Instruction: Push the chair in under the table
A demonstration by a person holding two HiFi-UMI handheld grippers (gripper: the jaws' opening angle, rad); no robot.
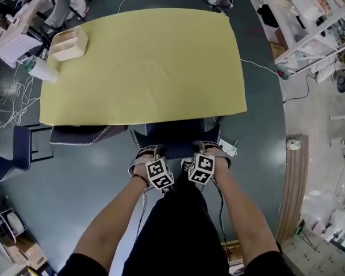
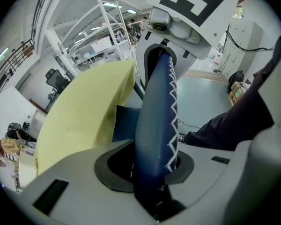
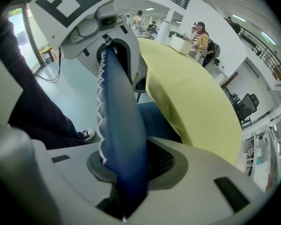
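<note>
In the head view a dark blue chair (image 1: pixel 175 137) with white zigzag stitching stands at the near edge of the yellow table (image 1: pixel 144 62), its seat partly under the top. My left gripper (image 1: pixel 155 155) and right gripper (image 1: pixel 202 152) sit side by side on the top edge of the chair's backrest. In the left gripper view the backrest edge (image 2: pixel 157 121) runs between my jaws, which are shut on it, and the right gripper (image 2: pixel 178 27) shows further along the edge. The right gripper view shows the same backrest (image 3: pixel 119 125) clamped in its jaws.
A second dark chair (image 1: pixel 80 134) is tucked under the table to the left. A wooden tray (image 1: pixel 68 43) and a white container (image 1: pixel 43 69) stand on the table's far left corner. A curved blue seat (image 1: pixel 11 154) stands on the floor at left, a wooden board (image 1: pixel 293 183) at right.
</note>
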